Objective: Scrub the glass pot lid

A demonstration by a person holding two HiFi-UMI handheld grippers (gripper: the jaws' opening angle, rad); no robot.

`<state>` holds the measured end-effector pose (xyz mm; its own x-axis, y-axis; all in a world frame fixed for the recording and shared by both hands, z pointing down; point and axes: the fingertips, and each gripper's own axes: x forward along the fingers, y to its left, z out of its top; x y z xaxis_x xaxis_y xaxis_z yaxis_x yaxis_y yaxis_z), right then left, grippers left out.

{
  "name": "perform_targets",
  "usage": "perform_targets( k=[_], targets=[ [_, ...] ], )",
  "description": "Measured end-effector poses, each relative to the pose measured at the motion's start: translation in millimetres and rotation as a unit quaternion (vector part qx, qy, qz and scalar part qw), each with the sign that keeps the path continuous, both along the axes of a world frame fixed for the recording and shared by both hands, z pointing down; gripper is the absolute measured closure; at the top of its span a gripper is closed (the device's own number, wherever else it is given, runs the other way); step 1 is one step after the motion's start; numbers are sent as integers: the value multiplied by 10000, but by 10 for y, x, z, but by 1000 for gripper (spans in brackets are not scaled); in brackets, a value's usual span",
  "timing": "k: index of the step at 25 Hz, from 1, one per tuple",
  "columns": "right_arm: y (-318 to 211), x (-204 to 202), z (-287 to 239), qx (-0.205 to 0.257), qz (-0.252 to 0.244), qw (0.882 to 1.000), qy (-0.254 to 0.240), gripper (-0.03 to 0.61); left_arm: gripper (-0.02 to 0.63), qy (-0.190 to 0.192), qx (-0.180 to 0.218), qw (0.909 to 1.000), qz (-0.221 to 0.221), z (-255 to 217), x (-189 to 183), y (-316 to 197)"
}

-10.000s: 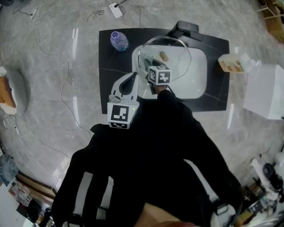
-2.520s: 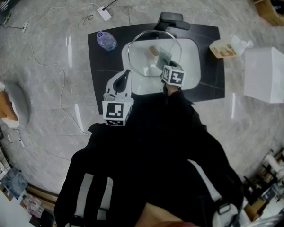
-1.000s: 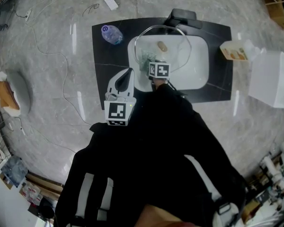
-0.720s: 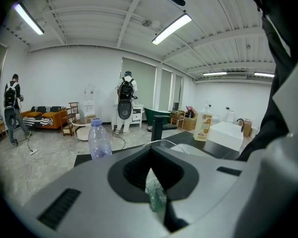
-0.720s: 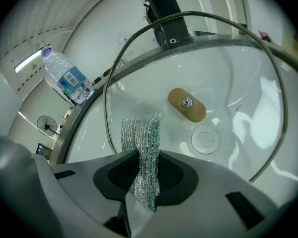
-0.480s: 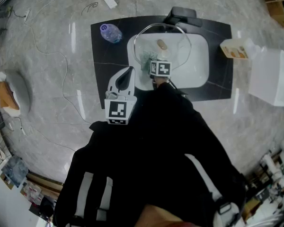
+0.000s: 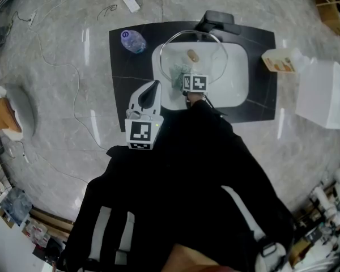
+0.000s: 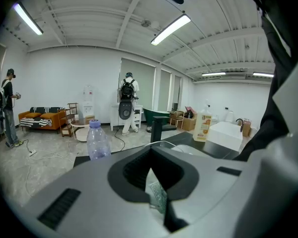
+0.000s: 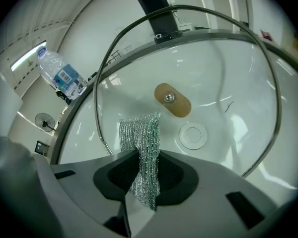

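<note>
One mesh scrubber (image 9: 139,138) clamped in right gripper (image 9: 144,180), on glass lid (image 9: 228,68), left gripper (image 8: 156,195) closed beside sink (image 7: 238,90) rim.

White sink basin (image 7: 238,89) set in black slab (image 7: 130,78); black faucet (image 7: 218,22) at basin's far edge; clear plastic bottle (image 7: 130,40) upright left of basin; soap bottle (image 7: 277,61) right of basin; white box (image 7: 323,95) further right; white plug (image 7: 128,3) beyond basin, far left
</note>
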<state>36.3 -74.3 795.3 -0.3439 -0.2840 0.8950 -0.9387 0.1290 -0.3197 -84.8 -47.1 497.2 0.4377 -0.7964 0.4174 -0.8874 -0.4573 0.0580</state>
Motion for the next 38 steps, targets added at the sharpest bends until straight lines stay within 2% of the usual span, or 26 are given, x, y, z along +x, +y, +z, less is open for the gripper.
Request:
perform_targets(
  k=[28,33,38],
  targets=[
    [20,581,44,-138,91,9993,326,491,611,-41,48,10000,38,-11,23,19],
    [34,691,56,-155,149,9990,380,488,611,63,41,10000,-31,-28,29,13],
    [37,790,58,-159,219,9987,422,488,611,-52,69,9999,63,-11,35,18]
  ],
)
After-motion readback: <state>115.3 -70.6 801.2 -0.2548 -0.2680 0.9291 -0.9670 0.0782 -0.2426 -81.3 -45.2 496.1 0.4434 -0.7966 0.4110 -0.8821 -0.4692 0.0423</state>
